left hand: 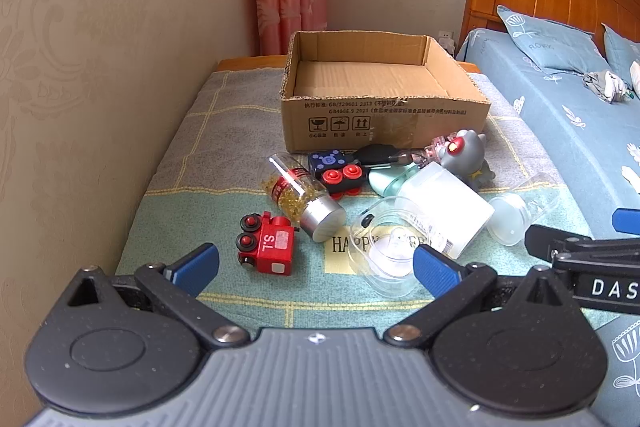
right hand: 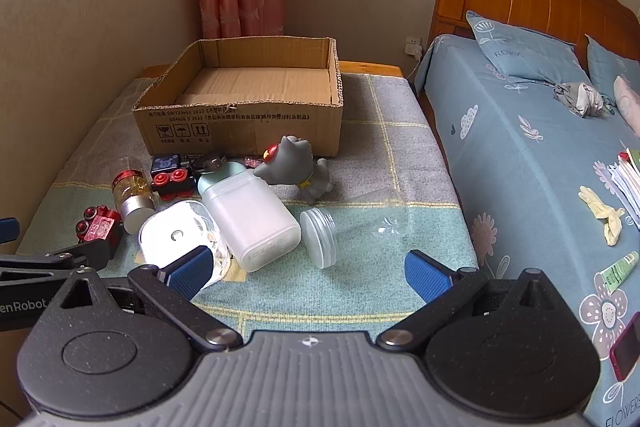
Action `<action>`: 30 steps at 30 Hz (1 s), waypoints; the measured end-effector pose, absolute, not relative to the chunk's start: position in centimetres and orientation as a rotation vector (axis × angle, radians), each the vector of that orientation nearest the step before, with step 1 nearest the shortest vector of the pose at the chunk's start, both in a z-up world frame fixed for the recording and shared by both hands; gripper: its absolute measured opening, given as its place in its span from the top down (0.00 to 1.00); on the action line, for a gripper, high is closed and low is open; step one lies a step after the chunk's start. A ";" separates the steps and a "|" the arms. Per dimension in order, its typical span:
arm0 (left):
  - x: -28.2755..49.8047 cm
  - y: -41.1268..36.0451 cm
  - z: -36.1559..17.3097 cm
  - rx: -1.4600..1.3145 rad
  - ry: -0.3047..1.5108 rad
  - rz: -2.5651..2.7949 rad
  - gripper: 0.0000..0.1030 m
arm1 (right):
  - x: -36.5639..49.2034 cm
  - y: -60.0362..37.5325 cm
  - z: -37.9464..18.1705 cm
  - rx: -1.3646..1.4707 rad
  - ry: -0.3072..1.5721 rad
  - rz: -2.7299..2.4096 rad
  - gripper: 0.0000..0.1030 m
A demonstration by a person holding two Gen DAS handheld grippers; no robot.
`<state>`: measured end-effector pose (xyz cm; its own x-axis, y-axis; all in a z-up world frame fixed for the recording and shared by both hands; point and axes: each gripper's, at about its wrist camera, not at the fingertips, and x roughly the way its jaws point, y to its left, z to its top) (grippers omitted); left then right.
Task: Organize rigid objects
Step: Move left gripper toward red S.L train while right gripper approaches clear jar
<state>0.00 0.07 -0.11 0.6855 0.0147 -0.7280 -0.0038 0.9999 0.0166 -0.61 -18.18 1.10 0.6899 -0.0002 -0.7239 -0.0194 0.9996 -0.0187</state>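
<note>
- The rigid objects lie in a loose heap on a checked green-grey blanket (right hand: 360,147) covering a low platform beside the bed, just in front of an open, empty brown cardboard box (left hand: 384,123).
- A red toy train block marked "SL" (left hand: 268,247) sits apart at the near left, on its side with its wheels facing left; it looks hard, light and boxy, best pinched across its flat sides.
- A clear glass bottle with gold flakes and a silver cap (left hand: 300,199) lies flat, its long axis running diagonally, cap toward the camera. It is likely the heaviest, slippery and fragile; grip across the body near the cap.
- A frosted white plastic container (right hand: 250,223) lies tipped over, long axis diagonal, partly on a pale green item behind it.
- A clear plastic jar with a screw neck (right hand: 344,227) lies on its side, mouth toward the near left; light, and liable to roll.
- A grey rubbery-looking monster figure with a red eye (right hand: 298,167) stands near the box.
- The left gripper (left hand: 316,263) hovers near the red train with fingers spread wide, holding nothing.
- The right gripper (right hand: 308,269) hovers before the clear jar, fingers likewise wide and empty.
</note>
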 end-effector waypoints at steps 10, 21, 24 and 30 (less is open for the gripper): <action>0.1 -0.1 -0.2 0.012 0.816 0.008 0.01 | -0.6 -18.2 1.1 -0.022 0.808 0.014 0.00; 0.4 0.0 -0.1 0.009 0.809 0.000 0.01 | -0.5 -18.2 1.2 -0.024 0.797 0.019 0.00; 0.5 0.1 0.0 0.013 0.804 -0.012 0.01 | -0.5 -18.1 1.4 -0.029 0.784 0.031 0.00; 0.7 0.2 0.3 0.040 0.784 -0.035 0.01 | -0.2 -18.0 1.7 -0.045 0.766 0.039 0.00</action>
